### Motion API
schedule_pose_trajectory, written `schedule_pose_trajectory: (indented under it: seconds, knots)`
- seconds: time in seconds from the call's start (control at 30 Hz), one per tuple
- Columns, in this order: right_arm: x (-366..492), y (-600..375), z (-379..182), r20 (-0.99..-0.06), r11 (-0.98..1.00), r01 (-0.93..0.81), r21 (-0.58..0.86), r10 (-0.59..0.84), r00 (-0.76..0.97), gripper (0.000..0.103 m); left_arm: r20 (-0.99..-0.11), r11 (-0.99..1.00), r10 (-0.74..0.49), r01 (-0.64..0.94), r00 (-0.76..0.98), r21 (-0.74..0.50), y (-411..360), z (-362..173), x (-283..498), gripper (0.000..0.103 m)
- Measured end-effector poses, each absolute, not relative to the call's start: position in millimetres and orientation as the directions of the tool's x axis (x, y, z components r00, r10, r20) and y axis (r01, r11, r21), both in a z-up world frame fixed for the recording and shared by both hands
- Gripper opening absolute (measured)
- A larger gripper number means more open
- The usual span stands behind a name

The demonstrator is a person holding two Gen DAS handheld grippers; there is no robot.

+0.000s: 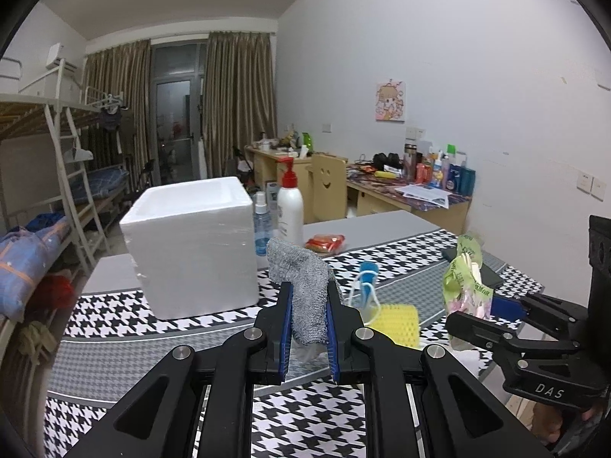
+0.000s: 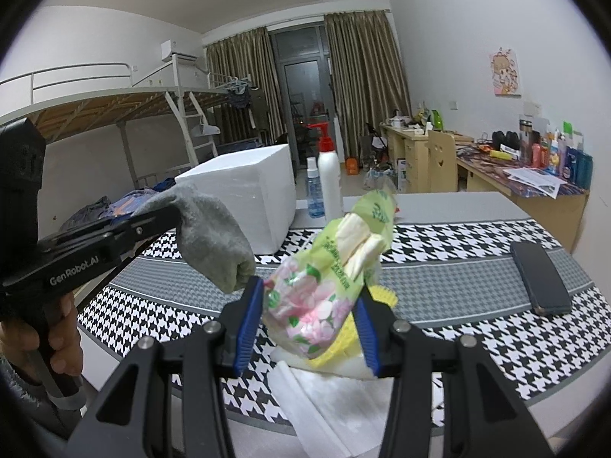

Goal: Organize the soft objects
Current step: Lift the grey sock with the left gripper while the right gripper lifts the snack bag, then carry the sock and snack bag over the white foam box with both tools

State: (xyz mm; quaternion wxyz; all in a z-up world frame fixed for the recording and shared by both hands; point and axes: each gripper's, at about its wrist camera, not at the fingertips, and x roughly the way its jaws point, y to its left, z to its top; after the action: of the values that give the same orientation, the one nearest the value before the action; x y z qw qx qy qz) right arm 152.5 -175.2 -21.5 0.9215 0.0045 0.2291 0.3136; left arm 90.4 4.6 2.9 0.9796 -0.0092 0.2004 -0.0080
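A grey knitted sock (image 1: 301,286) is pinched upright between the blue pads of my left gripper (image 1: 309,305), above the houndstooth cloth. From the right wrist the same sock (image 2: 214,240) hangs off the left gripper (image 2: 168,215) at the left. My right gripper (image 2: 311,301) is shut on a soft green and pink flowered tissue pack (image 2: 324,286), whose white tissues poke out at the top. That pack (image 1: 464,286) and the right gripper (image 1: 477,315) show at the right of the left wrist view. A white foam box (image 1: 191,244), open on top, stands ahead on the left.
Beside the box stand a clear spray bottle (image 1: 261,229) and a white pump bottle (image 1: 290,210); an orange packet (image 1: 324,243) lies behind. A yellow sponge (image 1: 397,324), a blue and white clip (image 1: 366,278) and a dark phone (image 2: 540,278) lie on the cloth. White sheets (image 2: 336,400) lie below my right gripper.
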Motion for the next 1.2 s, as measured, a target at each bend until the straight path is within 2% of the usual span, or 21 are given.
schedule_pose_trajectory:
  seconds: [0.9,1.2]
  knots:
    - [176.2,-124.1,14.2,-0.409,0.756,-0.648,0.093,0.622,0.668,0.051,-0.371,0.996,0.066,-0.083,0.926,-0.031,48.5,28.1,107.4,0.016]
    - [178.0,-110.0,23.0,-0.377,0.748,-0.661,0.058,0.629,0.68,0.051,-0.344,0.995,0.087,-0.099,0.935,-0.016,55.6,40.1,111.2,0.016]
